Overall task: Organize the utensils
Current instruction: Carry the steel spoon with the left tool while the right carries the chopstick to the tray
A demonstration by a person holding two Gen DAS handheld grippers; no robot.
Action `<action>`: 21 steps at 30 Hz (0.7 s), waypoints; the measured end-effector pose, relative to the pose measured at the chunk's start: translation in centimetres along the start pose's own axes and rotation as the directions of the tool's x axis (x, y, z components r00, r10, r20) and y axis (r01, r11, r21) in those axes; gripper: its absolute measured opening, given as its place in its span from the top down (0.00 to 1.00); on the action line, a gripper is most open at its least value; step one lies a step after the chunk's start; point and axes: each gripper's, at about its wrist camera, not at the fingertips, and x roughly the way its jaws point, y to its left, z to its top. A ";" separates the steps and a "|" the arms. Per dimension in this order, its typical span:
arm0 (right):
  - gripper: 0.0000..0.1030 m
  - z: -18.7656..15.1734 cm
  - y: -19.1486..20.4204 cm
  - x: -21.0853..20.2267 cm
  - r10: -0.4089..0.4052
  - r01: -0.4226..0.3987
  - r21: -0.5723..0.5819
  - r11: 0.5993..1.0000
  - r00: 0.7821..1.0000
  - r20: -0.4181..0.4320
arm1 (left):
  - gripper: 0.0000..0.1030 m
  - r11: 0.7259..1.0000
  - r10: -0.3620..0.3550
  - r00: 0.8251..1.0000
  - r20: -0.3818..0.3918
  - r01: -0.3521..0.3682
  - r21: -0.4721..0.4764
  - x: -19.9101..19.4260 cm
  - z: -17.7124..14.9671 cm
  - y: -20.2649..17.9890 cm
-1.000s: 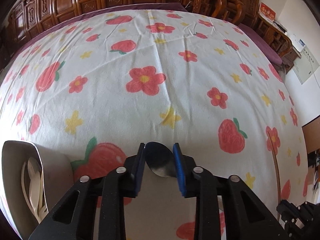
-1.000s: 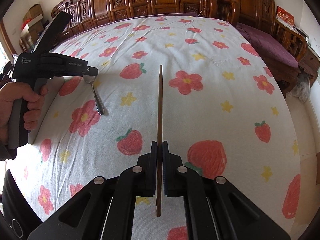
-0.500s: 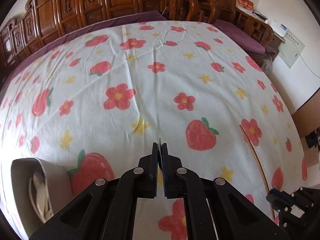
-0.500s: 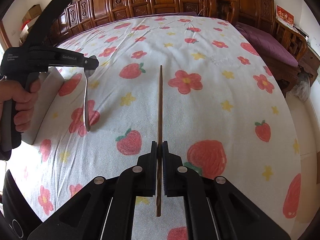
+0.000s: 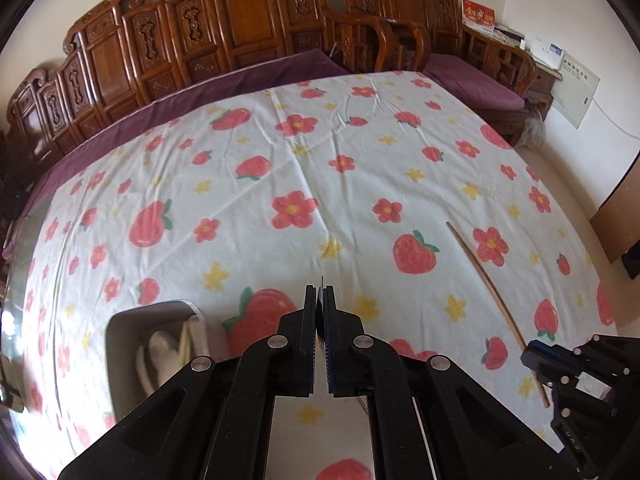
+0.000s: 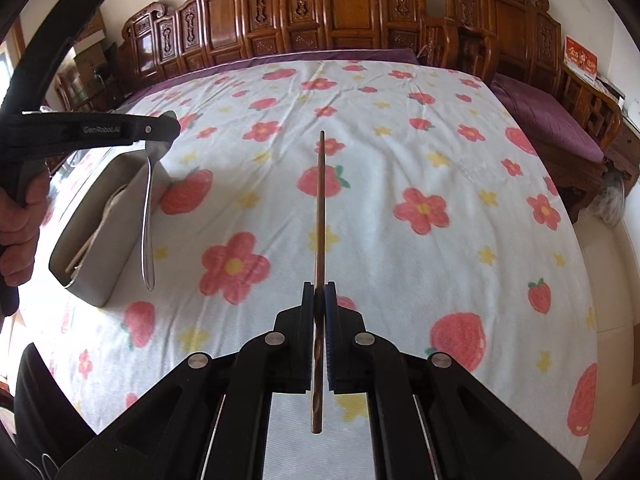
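My left gripper (image 5: pixel 320 292) is shut on a metal spoon (image 6: pixel 147 224). In the right wrist view the left gripper (image 6: pixel 160 136) holds the spoon by its bowl, and the handle hangs down beside the grey utensil box (image 6: pixel 100 224). In the left wrist view only the spoon's thin edge (image 5: pixel 321 280) shows between the pads. The box (image 5: pixel 156 344) lies at lower left there and holds pale utensils. My right gripper (image 6: pixel 319 292) is shut on a brown wooden chopstick (image 6: pixel 320 208) that points forward over the cloth. The chopstick (image 5: pixel 492 300) and right gripper (image 5: pixel 532 356) also show in the left wrist view.
A white tablecloth (image 6: pixel 400 160) with strawberries and flowers covers the table. Carved wooden chairs (image 6: pixel 320 12) and purple cushions (image 6: pixel 548 116) line the far and right sides. The person's hand (image 6: pixel 20 232) grips the left handle.
The left gripper has lifted and turned the spoon from flat to edge-on, handle hanging down, and carried it up next to the grey box. The right gripper has held still with the chopstick.
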 end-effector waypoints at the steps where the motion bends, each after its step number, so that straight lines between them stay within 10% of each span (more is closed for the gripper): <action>1: 0.94 0.3 0.8 -0.1 0.005 -0.005 -0.009 1.000 1.000 0.004 | 0.97 1.000 0.005 1.000 0.008 -0.005 -0.002 -0.6 -0.1 0.6; 21: 0.94 4.0 15.1 0.4 0.101 -0.098 -0.178 0.979 0.995 0.008 | 0.97 0.990 0.106 0.994 0.005 -0.106 -0.089 -2.8 -4.2 13.9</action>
